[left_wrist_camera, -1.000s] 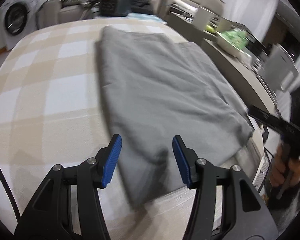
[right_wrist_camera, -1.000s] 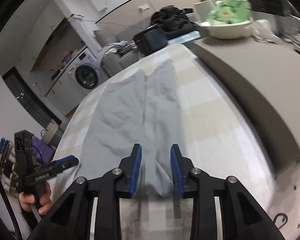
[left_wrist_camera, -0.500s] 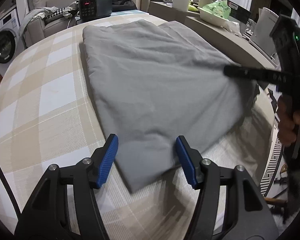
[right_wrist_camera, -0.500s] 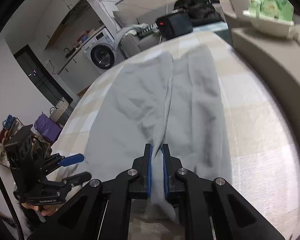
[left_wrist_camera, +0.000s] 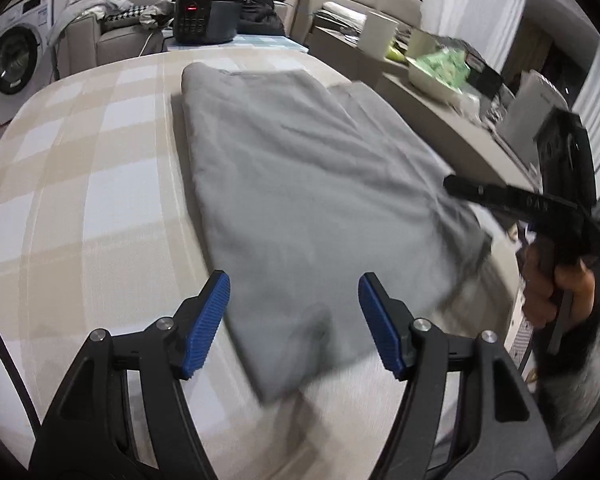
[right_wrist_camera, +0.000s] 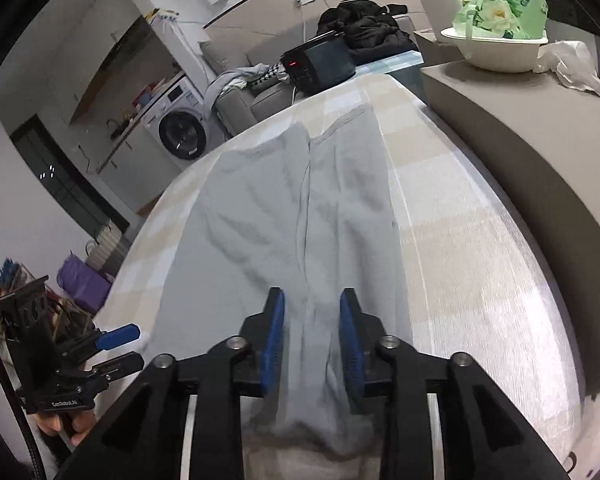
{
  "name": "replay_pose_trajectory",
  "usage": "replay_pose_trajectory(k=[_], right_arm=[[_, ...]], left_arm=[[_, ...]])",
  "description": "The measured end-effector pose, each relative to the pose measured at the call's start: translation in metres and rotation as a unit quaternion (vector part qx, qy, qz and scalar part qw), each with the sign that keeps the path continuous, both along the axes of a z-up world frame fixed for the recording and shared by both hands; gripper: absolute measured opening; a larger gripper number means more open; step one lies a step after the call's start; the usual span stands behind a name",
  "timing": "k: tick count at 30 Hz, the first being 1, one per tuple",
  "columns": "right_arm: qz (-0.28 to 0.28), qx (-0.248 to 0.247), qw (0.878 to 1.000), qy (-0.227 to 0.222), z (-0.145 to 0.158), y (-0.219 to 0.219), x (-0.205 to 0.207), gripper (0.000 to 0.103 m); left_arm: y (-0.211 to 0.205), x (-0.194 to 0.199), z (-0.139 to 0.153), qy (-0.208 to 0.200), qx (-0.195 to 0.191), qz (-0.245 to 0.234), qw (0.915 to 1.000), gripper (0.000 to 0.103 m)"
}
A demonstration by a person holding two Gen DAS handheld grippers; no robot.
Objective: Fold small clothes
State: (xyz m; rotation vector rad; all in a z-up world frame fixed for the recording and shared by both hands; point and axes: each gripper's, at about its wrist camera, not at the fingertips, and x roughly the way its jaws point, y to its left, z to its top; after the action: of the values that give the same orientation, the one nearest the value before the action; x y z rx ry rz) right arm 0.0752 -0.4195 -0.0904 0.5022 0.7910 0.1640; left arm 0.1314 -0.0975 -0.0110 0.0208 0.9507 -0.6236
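A grey garment (left_wrist_camera: 308,184), folded lengthwise, lies flat on the beige checked tablecloth (left_wrist_camera: 80,200); it also shows in the right wrist view (right_wrist_camera: 300,220). My left gripper (left_wrist_camera: 294,320) is open, hovering just above the garment's near left corner. My right gripper (right_wrist_camera: 311,336) is open with its jaws a small way apart, straddling the garment's near edge at the fold line. The right gripper also shows in the left wrist view (left_wrist_camera: 460,188) at the garment's right side, and the left gripper shows in the right wrist view (right_wrist_camera: 116,344).
A beige counter (right_wrist_camera: 520,128) borders the table's right side, with a white bowl holding a green packet (right_wrist_camera: 496,36). A black appliance (left_wrist_camera: 206,20) stands behind the table's far end. A washing machine (left_wrist_camera: 12,60) is at the far left.
My right gripper was shut on the garment's near edge half a second ago and has now opened. My left gripper stays open and has drawn back slightly over the near corner.
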Motion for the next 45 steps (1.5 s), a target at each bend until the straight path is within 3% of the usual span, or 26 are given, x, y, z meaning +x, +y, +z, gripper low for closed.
replay_pose_trajectory(k=[4,7,10,13,16,21,23,25,28,29,32,45], right_arm=[[0.012,0.004,1.000,-0.009,0.005,0.010,0.026,0.031],[0.018,-0.004,1.000,0.012,-0.001,0.017,0.051,0.033],[0.030,-0.020,0.998,0.044,-0.014,0.027,0.069,0.031],[0.048,-0.085,0.994,0.040,-0.008,0.040,0.067,0.024],[0.022,-0.136,0.990,0.040,-0.007,0.040,0.063,0.021],[-0.017,-0.105,0.993,0.045,0.001,0.014,0.040,0.025],[-0.028,-0.106,0.994,0.029,0.007,0.002,0.029,0.037],[-0.036,-0.106,0.993,0.027,0.005,-0.008,0.024,0.040],[-0.039,-0.075,0.995,0.044,-0.007,-0.020,0.026,0.039],[-0.035,-0.066,0.996,0.045,-0.009,-0.021,0.027,0.031],[-0.022,-0.061,0.997,0.037,-0.015,-0.016,0.031,0.023],[-0.020,-0.085,0.995,0.057,-0.011,-0.005,0.038,0.023]], left_arm=[[-0.020,0.031,-0.005,0.027,-0.026,-0.002,0.9993,0.064],[-0.035,0.045,-0.017,0.032,-0.002,0.005,0.9995,0.064],[-0.044,0.045,-0.019,0.003,0.020,-0.002,0.9998,0.064],[-0.048,0.038,-0.020,-0.017,0.043,-0.014,0.9988,0.064],[-0.045,0.035,-0.022,-0.020,0.048,-0.018,0.9985,0.064],[-0.019,0.038,-0.019,0.012,0.009,0.013,0.9998,0.064],[-0.008,0.043,-0.021,0.020,-0.006,0.030,0.9993,0.064],[-0.001,0.050,-0.024,0.027,-0.011,0.049,0.9984,0.064],[0.004,0.057,-0.026,0.033,-0.026,0.066,0.9969,0.063],[0.003,0.059,-0.026,0.034,-0.029,0.068,0.9966,0.063],[0.001,0.064,-0.027,0.030,-0.024,0.076,0.9964,0.050],[0.004,0.060,-0.026,0.019,0.003,0.078,0.9967,0.049]])
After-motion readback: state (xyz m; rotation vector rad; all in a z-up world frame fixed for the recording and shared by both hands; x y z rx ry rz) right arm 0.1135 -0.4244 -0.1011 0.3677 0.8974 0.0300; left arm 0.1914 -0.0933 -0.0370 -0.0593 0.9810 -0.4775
